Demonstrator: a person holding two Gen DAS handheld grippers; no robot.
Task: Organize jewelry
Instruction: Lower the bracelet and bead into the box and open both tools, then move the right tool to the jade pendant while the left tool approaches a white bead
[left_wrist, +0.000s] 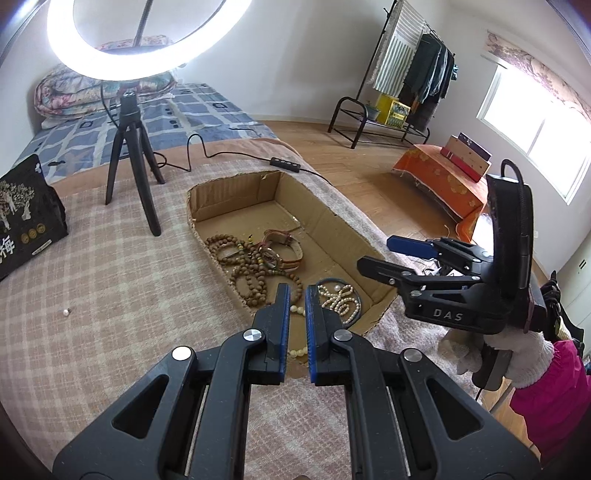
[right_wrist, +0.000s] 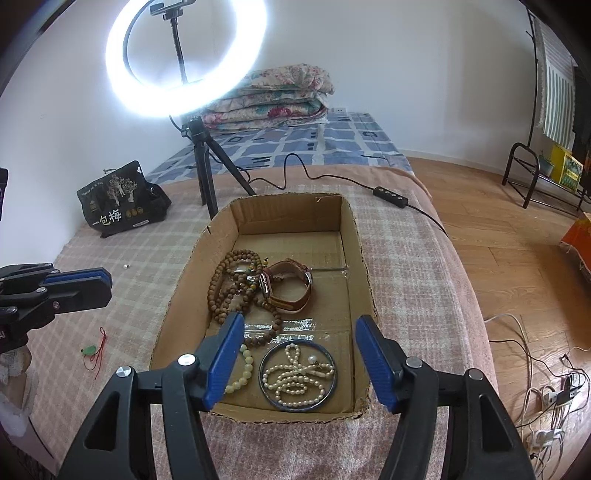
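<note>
An open cardboard box (right_wrist: 354, 236) (left_wrist: 325, 218) on the plaid blanket holds brown wooden bead strings (right_wrist: 229, 280) (left_wrist: 255, 277), a leather-strap watch (right_wrist: 288, 288) (left_wrist: 284, 247), a pearl necklace (right_wrist: 295, 376) (left_wrist: 340, 299) inside a dark bangle (right_wrist: 297, 347), and pale beads (right_wrist: 243, 369). My right gripper (right_wrist: 299, 325) is open and empty, just above the box's near end. My left gripper (left_wrist: 297, 295) is nearly shut with a narrow gap, empty, over the box's near corner. A green pendant on red cord (right_wrist: 90, 349) and a loose pearl (left_wrist: 65, 312) lie on the blanket.
A ring light on a tripod (right_wrist: 203, 173) stands behind the box, its cable and remote (right_wrist: 389, 194) trailing right. A black printed bag (right_wrist: 118, 199) sits at left. Wooden floor with cables (right_wrist: 546, 387) lies to the right. Bedding is stacked behind.
</note>
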